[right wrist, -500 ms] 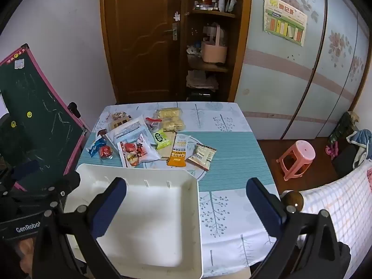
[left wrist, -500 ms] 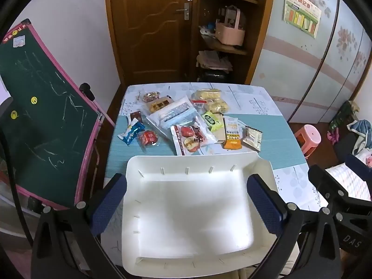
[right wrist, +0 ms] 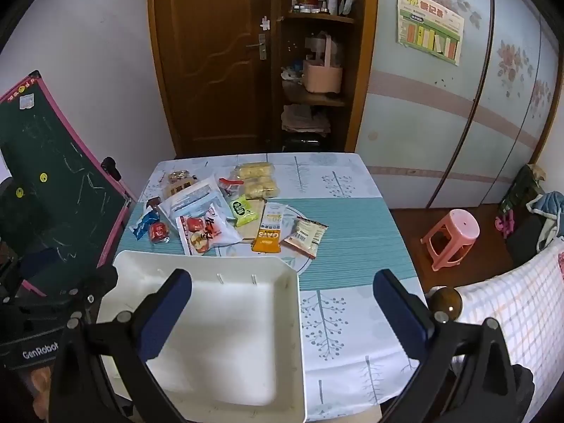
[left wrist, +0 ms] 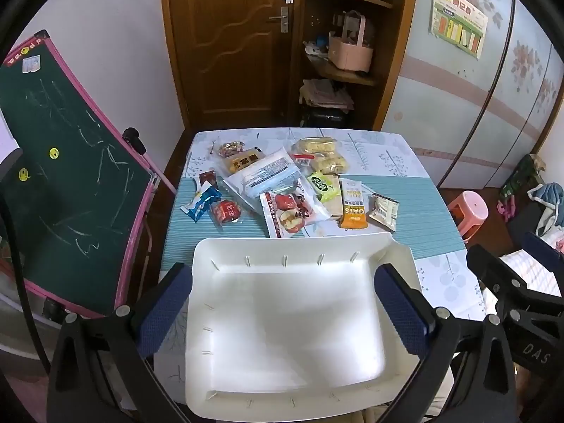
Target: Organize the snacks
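A white empty tray [left wrist: 225,257] sits at the table's near edge; it also shows in the right wrist view [right wrist: 282,271]. Beyond it lies a pile of snack packets: an orange oats bar [left wrist: 352,208], a red apple-picture bag [left wrist: 292,211], a blue wrapper [left wrist: 201,204], a green packet [left wrist: 322,185] and yellow cakes [left wrist: 320,155]. My left gripper [left wrist: 283,313] is open and empty above the tray. My right gripper [right wrist: 282,313] is open and empty above the tray's right edge, with the oats bar [right wrist: 269,234] ahead.
A green chalkboard [left wrist: 63,162] with a pink frame leans at the table's left side. A pink stool [right wrist: 451,236] stands on the floor to the right. A wooden door and shelf are behind the table [right wrist: 352,232].
Both views have shifted only slightly; the tray and snacks have not moved and both grippers stay open.
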Action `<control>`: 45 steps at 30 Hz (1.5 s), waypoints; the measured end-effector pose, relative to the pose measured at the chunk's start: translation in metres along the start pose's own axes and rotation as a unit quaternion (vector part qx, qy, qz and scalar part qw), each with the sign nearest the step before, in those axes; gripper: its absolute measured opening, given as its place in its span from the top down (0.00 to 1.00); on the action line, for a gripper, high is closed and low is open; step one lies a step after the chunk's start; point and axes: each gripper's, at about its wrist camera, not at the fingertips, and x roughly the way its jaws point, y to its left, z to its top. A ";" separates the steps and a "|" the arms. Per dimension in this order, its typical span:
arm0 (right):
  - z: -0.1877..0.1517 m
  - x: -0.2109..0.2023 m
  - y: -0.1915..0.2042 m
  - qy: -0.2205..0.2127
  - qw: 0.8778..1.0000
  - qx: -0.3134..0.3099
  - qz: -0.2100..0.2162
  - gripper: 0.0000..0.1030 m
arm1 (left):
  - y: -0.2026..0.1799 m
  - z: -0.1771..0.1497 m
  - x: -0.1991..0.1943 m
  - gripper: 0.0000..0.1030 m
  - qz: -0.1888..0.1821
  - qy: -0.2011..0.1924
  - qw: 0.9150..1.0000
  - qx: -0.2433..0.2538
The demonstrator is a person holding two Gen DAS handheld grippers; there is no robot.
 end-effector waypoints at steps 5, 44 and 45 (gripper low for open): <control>0.000 -0.001 0.001 0.000 1.000 -0.005 -0.022 0.00 | 0.008 0.002 -0.002 0.00 -0.022 -0.002 1.000 -0.012; -0.004 -0.003 0.000 -0.011 1.000 0.000 0.023 0.00 | 0.006 0.000 0.006 0.05 -0.040 0.004 0.999 -0.013; -0.004 -0.003 0.000 -0.011 1.000 0.000 0.022 0.00 | 0.005 0.000 0.005 0.05 -0.041 0.003 0.999 -0.013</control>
